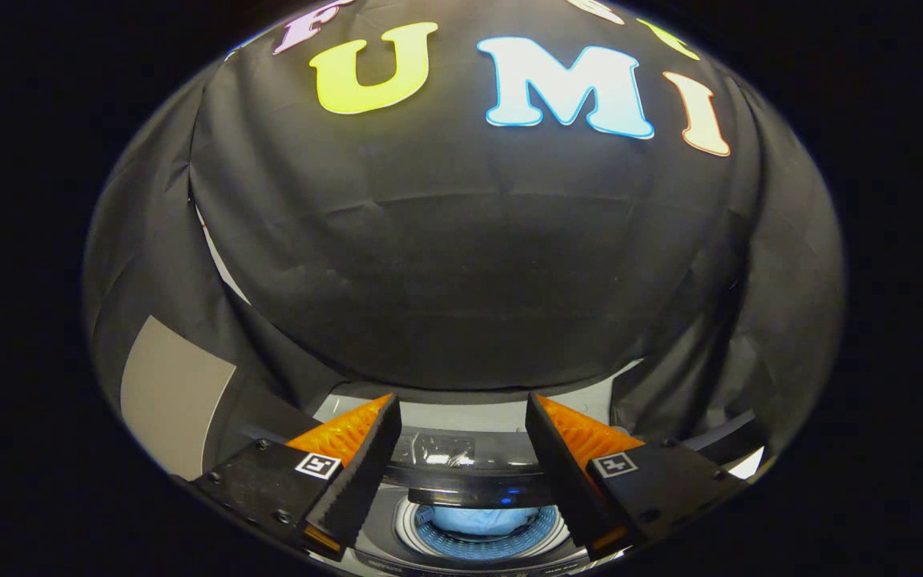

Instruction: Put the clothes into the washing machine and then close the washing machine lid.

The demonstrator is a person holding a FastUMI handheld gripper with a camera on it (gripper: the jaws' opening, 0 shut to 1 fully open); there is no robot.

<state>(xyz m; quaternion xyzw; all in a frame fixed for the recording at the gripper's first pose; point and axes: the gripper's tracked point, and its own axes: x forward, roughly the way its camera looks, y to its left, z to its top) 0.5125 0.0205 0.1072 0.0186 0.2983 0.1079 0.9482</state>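
The washing machine (461,549) sits low down, below and between my fingers. Its round drum opening (481,529) shows a perforated ring with a light blue garment (481,519) lying inside. The dark glossy lid (461,457) stands raised at the back of the opening, just beyond the fingertips. My gripper (463,413) is open, with a wide gap between its fingers (357,465) and nothing held. It hovers above the machine's top.
The black cloth wall (461,264) rises straight ahead, close behind the machine. A grey panel (169,393) shows to the left beside the cloth folds. A pale strip of surface (477,415) lies behind the lid.
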